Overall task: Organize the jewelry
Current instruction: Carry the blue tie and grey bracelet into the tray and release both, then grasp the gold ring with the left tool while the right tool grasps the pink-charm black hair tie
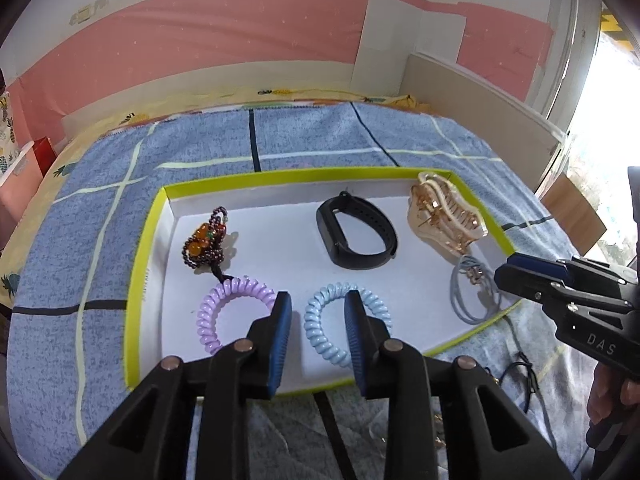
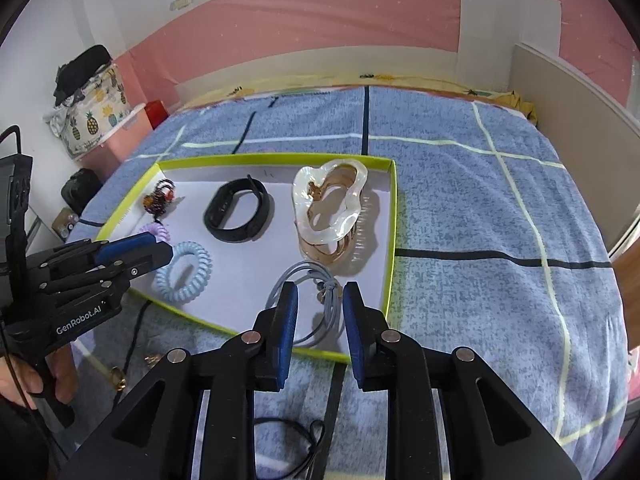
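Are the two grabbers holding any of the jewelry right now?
No. The left gripper and right gripper are both open and empty, hovering over the tray.

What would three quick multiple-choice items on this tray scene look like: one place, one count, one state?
1. Where does the black band lie?
A. in the tray
B. on the blanket
C. in a jaw

2. How many coiled hair ties are in the tray?
A. one
B. two
C. four

3. How is the left hand-held gripper?
A. shut on a clip
B. shut, empty
C. open, empty

Key: 1 A, it rests on the tray's white floor. 2 B, the purple coil and the blue coil. 3 C, its fingers stand apart with nothing between them.
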`<state>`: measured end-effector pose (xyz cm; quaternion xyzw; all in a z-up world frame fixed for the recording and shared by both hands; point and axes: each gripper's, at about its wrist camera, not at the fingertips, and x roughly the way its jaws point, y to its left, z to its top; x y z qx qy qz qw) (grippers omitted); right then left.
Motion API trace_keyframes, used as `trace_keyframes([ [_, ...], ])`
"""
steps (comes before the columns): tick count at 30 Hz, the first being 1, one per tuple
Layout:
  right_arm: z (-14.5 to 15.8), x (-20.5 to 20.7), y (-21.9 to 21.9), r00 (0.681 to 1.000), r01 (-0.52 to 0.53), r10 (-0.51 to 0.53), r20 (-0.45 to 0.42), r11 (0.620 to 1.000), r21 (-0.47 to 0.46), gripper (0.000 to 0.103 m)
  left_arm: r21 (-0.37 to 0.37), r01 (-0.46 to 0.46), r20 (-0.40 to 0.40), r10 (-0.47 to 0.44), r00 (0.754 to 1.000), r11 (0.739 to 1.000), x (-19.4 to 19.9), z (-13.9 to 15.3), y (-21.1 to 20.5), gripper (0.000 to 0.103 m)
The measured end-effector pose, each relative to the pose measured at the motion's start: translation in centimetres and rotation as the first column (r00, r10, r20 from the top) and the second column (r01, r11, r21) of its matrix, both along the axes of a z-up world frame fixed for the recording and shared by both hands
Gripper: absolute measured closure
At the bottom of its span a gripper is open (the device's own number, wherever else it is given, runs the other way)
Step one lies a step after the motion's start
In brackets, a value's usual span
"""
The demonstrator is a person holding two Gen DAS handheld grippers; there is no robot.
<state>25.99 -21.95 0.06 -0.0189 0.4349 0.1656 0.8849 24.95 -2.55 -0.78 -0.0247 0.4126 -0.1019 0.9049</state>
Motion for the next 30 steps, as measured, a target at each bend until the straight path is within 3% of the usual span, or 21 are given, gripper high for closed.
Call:
trace_keyframes([
  [12, 3.6, -8.9, -1.1, 0.993, -0.008, 0.002, 0.117, 0.999, 0.054, 0.079, 0.025, -0.033, 0.095, 0.031, 0.995, 0.999, -8.7, 3.4, 0.9, 0.074],
  [22, 4.1, -16.7, -1.0, 0.987, -0.032, 0.02, 0.159, 0.997, 0.076, 0.079, -0.003, -0.093, 0.112, 0.093, 0.989, 0.996, -16.1, 3.1, 2.8, 0.074],
  [30, 3.2, -19.3, -1.3, 0.988, -0.04, 0.027, 0.149, 0.995, 0.088, 0.079, -0.026, -0.085, 0.127, 0.088, 0.988, 0.996, -19.5, 3.1, 3.5, 0.074],
])
